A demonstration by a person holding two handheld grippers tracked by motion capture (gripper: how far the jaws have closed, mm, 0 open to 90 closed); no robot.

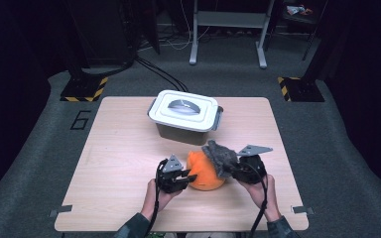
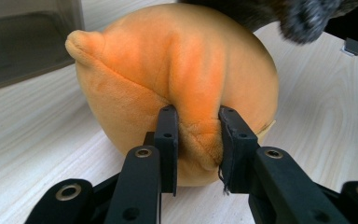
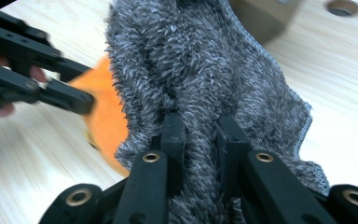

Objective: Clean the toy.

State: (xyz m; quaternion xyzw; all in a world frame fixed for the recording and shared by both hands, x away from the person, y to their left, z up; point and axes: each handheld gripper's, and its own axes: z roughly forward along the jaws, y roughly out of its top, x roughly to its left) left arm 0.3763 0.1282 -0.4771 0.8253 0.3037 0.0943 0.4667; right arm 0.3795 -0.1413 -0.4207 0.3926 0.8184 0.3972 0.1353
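Observation:
An orange plush toy [image 1: 206,173] lies near the table's front middle. My left gripper [image 1: 191,177] is shut on a fold of the orange plush [image 2: 200,116] at its left side, the fold pinched between both jaws. A grey fuzzy cloth [image 1: 221,157] drapes over the plush's upper right. My right gripper [image 1: 233,171] is shut on this grey cloth [image 3: 200,70], which bunches between its jaws and stands lifted off the plush. In the right gripper view the left gripper's black arms [image 3: 32,79] reach in from the left against the orange plush [image 3: 105,116].
A grey plastic box with a white lid [image 1: 183,111] stands just behind the plush, its wall visible in the left gripper view [image 2: 28,42]. The wooden table [image 1: 119,163] has bare room to the left and right. Dark floor, cables and stands lie beyond.

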